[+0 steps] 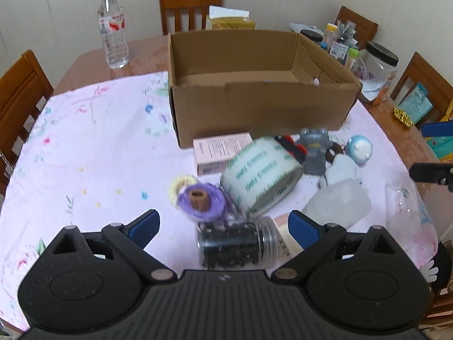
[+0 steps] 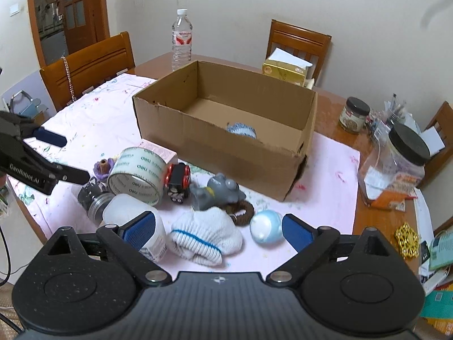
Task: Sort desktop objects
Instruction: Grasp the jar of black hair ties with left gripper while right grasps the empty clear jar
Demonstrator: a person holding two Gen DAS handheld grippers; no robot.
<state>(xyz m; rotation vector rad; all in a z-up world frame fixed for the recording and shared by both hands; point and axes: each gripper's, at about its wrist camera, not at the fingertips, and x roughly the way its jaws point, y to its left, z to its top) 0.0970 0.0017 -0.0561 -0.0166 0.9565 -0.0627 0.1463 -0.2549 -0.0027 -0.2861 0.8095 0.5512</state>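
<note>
An open cardboard box [image 1: 254, 107] [image 2: 226, 141] stands on the pink cloth; a blue-white knitted item [image 2: 242, 130] lies inside. In front lies a pile: a tape roll [image 1: 260, 172] [image 2: 136, 170], a purple twine spool [image 1: 202, 201], a clear jar of dark clips [image 1: 235, 246], a pink box [image 1: 218, 150], a red-black toy car [image 2: 177, 180], a grey toy [image 2: 218, 191], a white sock [image 2: 203, 235], a blue-white ball [image 2: 264, 226] and a white bottle [image 2: 136, 221]. My left gripper [image 1: 223, 225] is open above the jar. My right gripper [image 2: 218, 226] is open above the sock.
A water bottle [image 1: 112, 28] stands at the table's back. Wooden chairs [image 1: 19, 90] surround the table. A tissue box [image 2: 284, 70] sits behind the cardboard box. Jars and clutter [image 2: 396, 161] crowd the right side. A gold ornament [image 2: 407, 240] lies near the right edge.
</note>
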